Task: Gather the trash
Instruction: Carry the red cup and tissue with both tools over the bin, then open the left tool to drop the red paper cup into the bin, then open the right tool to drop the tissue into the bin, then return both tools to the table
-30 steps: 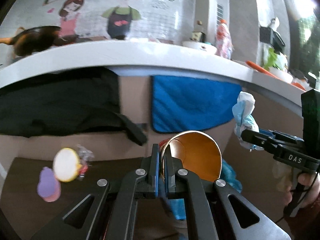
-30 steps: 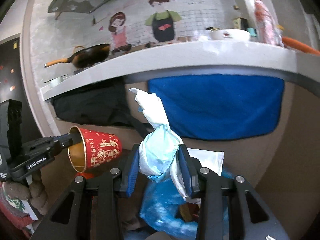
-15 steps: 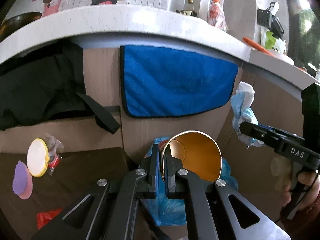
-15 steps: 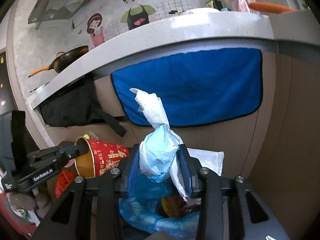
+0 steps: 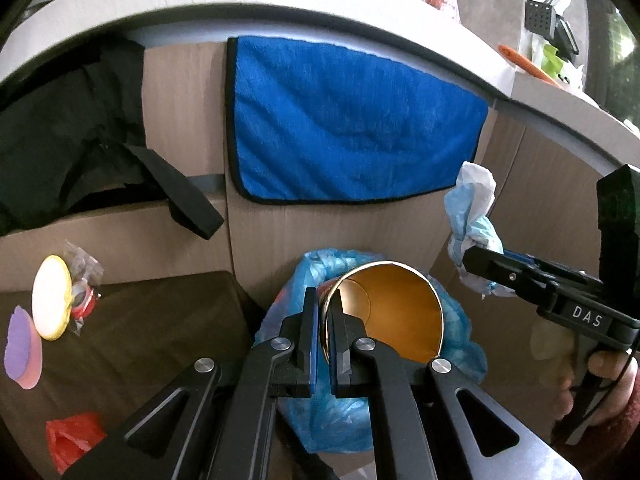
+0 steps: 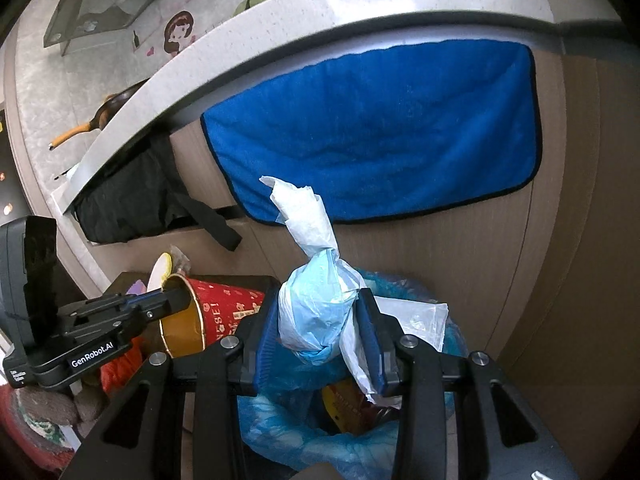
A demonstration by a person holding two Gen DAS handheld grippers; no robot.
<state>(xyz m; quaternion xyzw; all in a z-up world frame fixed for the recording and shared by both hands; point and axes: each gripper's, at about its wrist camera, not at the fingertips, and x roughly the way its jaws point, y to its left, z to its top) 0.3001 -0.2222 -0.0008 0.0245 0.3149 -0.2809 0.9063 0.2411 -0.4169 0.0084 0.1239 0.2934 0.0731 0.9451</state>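
Observation:
My left gripper (image 5: 325, 320) is shut on the rim of a red paper cup (image 5: 394, 316) with a gold inside, held on its side above the blue-lined trash bag (image 5: 456, 320). The cup (image 6: 212, 312) and the left gripper (image 6: 176, 302) also show in the right wrist view. My right gripper (image 6: 320, 332) is shut on a crumpled wad of blue and white plastic and tissue (image 6: 316, 300), held over the open trash bag (image 6: 280, 428). The wad (image 5: 472, 216) and the right gripper (image 5: 476, 258) show at the right of the left wrist view.
A dark low table (image 5: 132, 340) on the left holds a yellow-white disc (image 5: 50, 298), a purple disc (image 5: 22, 350), a clear wrapper (image 5: 84, 280) and a red plastic scrap (image 5: 74, 436). A blue towel (image 5: 348, 128) and black cloth (image 5: 64, 136) hang on the cabinet under the counter.
Both grippers have moved down and towards the trash bag with their loads; the bag now lies under the cup and wad. Both grips are unchanged.

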